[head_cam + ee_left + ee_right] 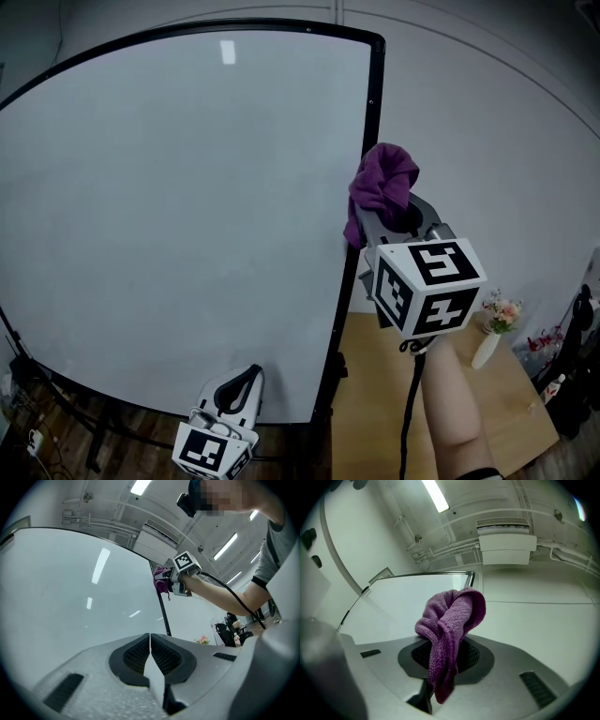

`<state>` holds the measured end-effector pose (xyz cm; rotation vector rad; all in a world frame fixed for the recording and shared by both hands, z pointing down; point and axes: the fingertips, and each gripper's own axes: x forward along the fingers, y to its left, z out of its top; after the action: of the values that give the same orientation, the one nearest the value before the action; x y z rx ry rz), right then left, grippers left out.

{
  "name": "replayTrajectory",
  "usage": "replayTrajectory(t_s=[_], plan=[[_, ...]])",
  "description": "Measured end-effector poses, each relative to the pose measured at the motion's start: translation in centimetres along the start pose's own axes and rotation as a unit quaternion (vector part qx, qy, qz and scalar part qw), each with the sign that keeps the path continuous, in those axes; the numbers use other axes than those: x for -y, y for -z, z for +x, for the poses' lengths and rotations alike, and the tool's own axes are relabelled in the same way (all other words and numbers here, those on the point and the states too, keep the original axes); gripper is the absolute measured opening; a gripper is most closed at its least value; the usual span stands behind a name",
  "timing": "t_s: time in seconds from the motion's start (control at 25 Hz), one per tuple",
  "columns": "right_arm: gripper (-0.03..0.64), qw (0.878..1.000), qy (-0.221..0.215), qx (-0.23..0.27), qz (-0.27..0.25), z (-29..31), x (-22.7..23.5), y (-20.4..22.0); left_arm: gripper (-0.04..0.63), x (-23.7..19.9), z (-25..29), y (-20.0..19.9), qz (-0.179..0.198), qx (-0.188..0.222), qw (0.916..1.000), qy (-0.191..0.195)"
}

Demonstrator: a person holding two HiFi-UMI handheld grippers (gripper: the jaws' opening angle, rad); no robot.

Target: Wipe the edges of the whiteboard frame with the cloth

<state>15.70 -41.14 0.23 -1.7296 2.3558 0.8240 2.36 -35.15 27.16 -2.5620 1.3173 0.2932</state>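
Lowest and nearest, the left claw point(249, 376) is clenched on nothing, its jaws pressed together. Higher up, the right claw point(395, 221) grips a bunched purple cloth point(382, 182), which lies against the right edge of the black frame point(374, 112) of the whiteboard point(178, 206).

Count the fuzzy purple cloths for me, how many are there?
1. The crumpled purple cloth is pinched in the right gripper, beside the black right edge of the whiteboard frame. No other shows.
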Motion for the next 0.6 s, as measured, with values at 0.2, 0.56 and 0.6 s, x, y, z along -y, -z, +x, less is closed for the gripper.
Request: replayTrajectory(t_s=[0.2, 0.56, 0.6], plan=[[0.081, 1.0, 0.002, -0.006, 0.002, -0.3, -0.2, 1.1, 0.017, 0.3, -0.2, 0.3, -0.003, -0.003, 1.0, 0.001], [0.081, 1.0, 0.002, -0.02, 0.011, -1.1, -1.2, 2.9, 0.017, 0.3, -1.1, 0.3, -0.005, -0.005, 1.0, 0.0], [0.081, 1.0, 0.002, -0.022, 0.01, -1.3, -1.3, 3.2, 0.017, 0.4, -1.2, 0.3, -0.005, -0.006, 1.0, 0.001]])
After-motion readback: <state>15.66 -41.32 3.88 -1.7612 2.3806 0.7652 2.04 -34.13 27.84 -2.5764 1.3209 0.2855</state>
